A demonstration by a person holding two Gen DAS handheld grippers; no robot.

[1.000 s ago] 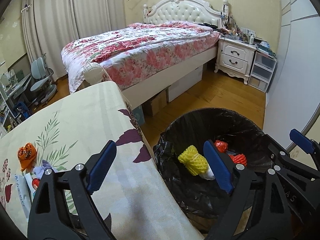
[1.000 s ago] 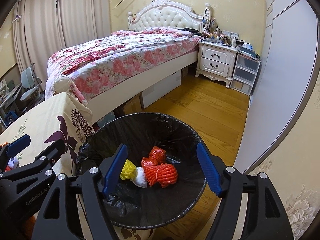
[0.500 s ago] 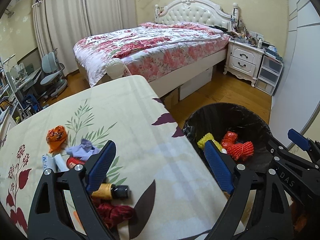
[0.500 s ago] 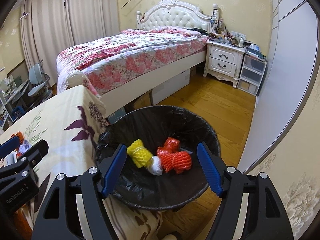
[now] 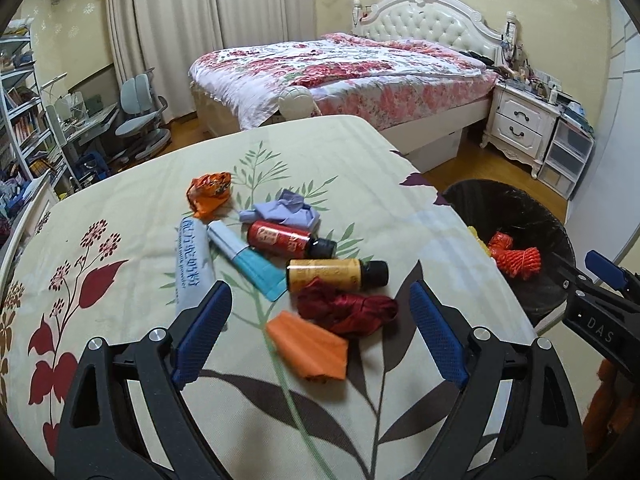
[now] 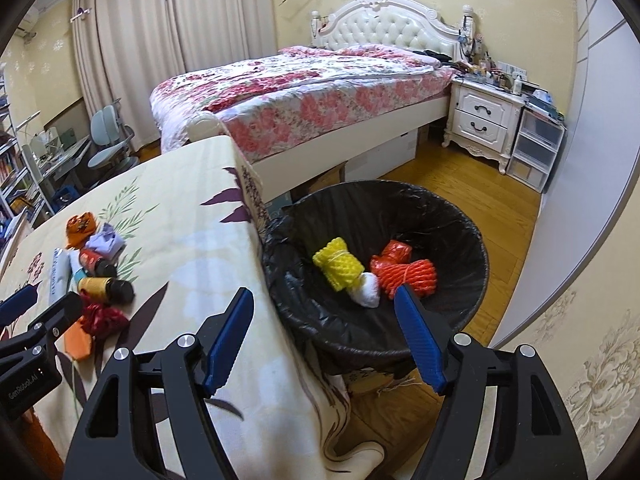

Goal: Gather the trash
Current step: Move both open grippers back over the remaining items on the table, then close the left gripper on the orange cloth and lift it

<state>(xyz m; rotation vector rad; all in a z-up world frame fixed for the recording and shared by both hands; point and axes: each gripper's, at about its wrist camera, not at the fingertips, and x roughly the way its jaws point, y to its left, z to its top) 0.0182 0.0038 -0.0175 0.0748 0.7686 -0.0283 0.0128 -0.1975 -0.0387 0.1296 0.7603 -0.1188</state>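
Note:
Several pieces of trash lie on the floral tablecloth [image 5: 120, 184]: a dark red crumpled wrapper [image 5: 348, 308], an orange paper [image 5: 308, 346], a yellow bottle [image 5: 336, 274], a red bottle [image 5: 286, 238], a blue tube [image 5: 248, 260], a grey-blue packet [image 5: 192, 260], purple paper [image 5: 286, 210] and an orange wrapper [image 5: 210, 194]. My left gripper [image 5: 318, 338] is open, just above the orange paper and red wrapper. The black-lined bin [image 6: 376, 208] holds yellow [image 6: 338, 264], white [image 6: 366, 290] and red-orange net wads [image 6: 404, 272]. My right gripper [image 6: 326, 340] is open over the bin's near rim.
A bed with a floral quilt [image 5: 340, 68] stands behind the table. A white nightstand [image 6: 484, 116] and plastic drawers [image 6: 536, 148] sit at the right by a grey wall. A desk and chair [image 5: 136, 116] are at the far left. Wooden floor [image 6: 460, 184] surrounds the bin.
My left gripper has swung left from over the bin to over the trash pile on the table. My right gripper has drawn back and left from the bin slightly. Both stay open.

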